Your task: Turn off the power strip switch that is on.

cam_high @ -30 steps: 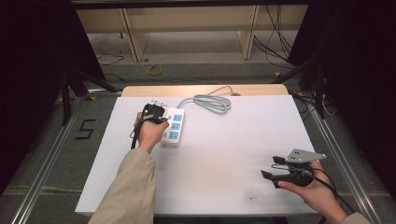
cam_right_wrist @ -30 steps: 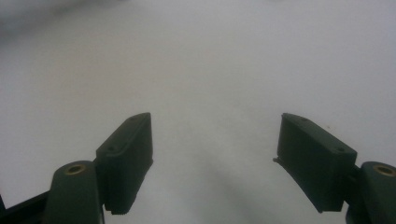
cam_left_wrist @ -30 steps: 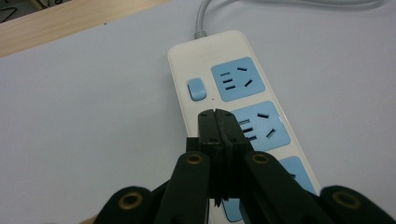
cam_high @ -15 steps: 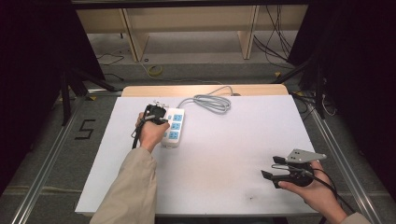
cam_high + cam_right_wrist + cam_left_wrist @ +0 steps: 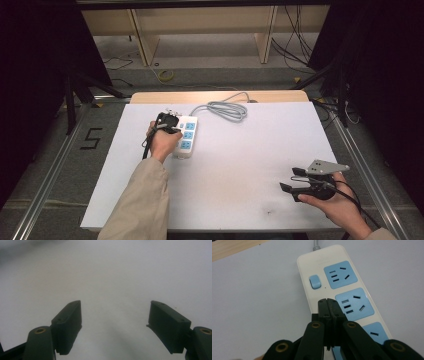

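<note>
On the white table [image 5: 240, 165], toward its far left part, a cream power strip [image 5: 185, 136] lies with its length running away from the person, three blue sockets up; its grey cable [image 5: 226, 108] loops at the far edge. Over the strip's left side the left gripper [image 5: 169, 121] is held by the person's left hand [image 5: 163, 142]; in the left gripper view its black jaws are pressed together with nothing between them, the tips [image 5: 329, 305] poised over the cream body just beside the middle socket [image 5: 354, 304], with the blue switch [image 5: 315, 281] a little beyond them; whether the tips touch the strip cannot be told. Near the front right corner the right gripper [image 5: 289, 179], well apart from the strip, sits in the right hand [image 5: 334, 202]; its jaws stand wide apart and empty over bare table [image 5: 112, 285]. Compared with half a second ago, both grippers and the strip lie much as they did; no clear shift can be made out.
</note>
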{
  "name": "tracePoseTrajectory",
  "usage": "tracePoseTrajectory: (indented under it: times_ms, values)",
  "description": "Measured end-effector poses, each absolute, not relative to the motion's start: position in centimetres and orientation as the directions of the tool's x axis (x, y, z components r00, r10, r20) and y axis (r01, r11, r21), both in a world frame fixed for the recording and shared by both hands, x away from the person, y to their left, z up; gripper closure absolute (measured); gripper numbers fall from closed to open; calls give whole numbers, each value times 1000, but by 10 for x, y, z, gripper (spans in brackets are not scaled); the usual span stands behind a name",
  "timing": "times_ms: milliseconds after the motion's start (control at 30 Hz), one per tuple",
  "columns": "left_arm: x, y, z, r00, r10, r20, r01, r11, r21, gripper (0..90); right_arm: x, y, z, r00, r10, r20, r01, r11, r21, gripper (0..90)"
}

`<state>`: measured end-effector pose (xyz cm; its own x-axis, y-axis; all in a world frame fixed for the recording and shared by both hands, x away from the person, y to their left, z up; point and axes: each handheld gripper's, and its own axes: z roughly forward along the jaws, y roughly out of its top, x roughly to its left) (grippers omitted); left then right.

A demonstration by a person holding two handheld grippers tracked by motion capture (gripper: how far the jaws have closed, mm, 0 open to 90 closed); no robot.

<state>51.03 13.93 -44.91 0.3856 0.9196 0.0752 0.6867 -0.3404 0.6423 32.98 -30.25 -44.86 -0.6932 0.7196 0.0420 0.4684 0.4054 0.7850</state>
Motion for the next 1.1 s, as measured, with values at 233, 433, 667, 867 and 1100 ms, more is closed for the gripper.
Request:
tracePoseTrajectory:
  times_ms: [233,433,667,867,1100]
  values:
    - [513,140,-452,381,922,70,695,-336,636,899,330,-303,-449,-694,719,42,468,406,785,272]
    - [514,138,-453,387,919,69,692,-339,637,899,330,-303,-449,-696,717,41,467,408,785,272]
    - [515,138,-454,385,920,67,695,-337,635,899,330,-303,-449,-697,716,42,468,410,783,271]
    - [516,136,-453,387,919,72,697,-343,629,899,329,-303,-449,-698,715,42,468,411,782,271]
    - [517,133,-452,372,925,81,714,-341,612,899,329,-303,-449,-698,715,42,468,411,782,270]
